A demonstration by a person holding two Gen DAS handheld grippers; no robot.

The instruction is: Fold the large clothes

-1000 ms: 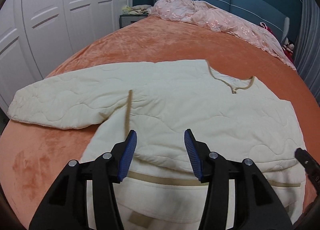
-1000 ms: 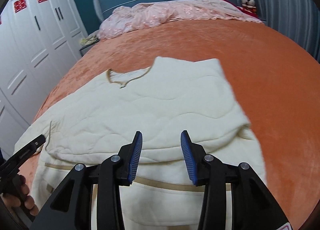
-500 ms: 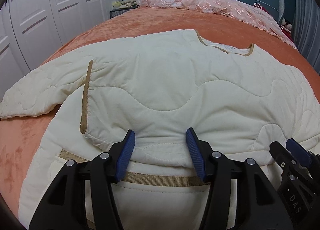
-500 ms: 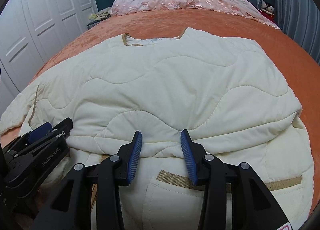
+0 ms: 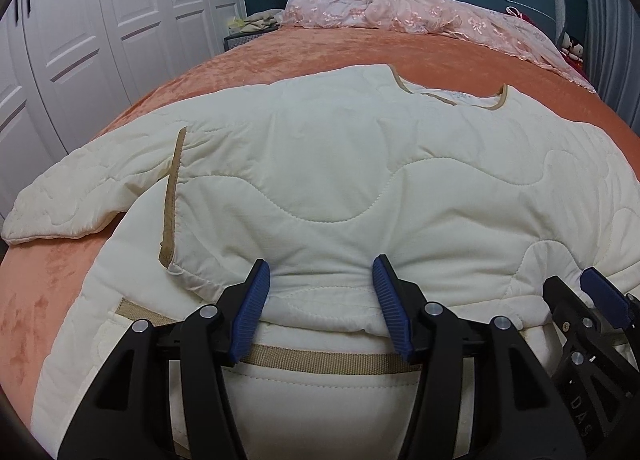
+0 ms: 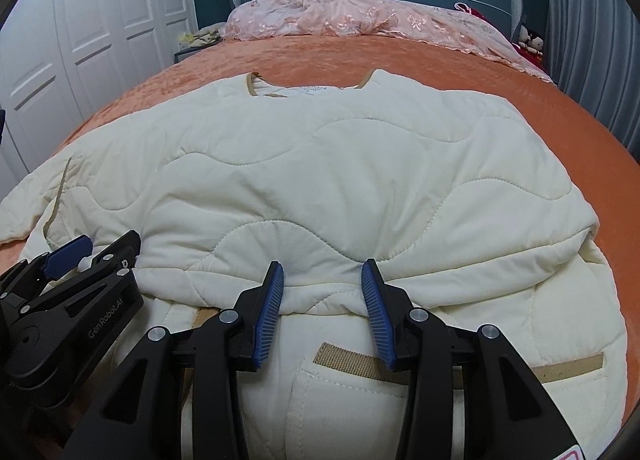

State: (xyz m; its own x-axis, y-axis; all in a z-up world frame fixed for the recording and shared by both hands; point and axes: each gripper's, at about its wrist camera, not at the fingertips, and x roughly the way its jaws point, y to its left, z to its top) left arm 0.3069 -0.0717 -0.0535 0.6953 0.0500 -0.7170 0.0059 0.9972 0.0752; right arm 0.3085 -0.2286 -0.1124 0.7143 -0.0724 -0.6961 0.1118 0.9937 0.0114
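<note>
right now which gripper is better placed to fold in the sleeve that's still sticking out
Left. The spread sleeve lies on the left gripper's side of the jacket, while the right gripper sits farther across.

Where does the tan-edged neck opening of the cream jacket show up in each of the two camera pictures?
Left wrist view: the neck opening sits upper right of centre, at the jacket's far edge.
Right wrist view: the neck opening sits upper centre, slightly left.
Shared landmark: the pink lace cover heaped before the blue headboard.
</note>
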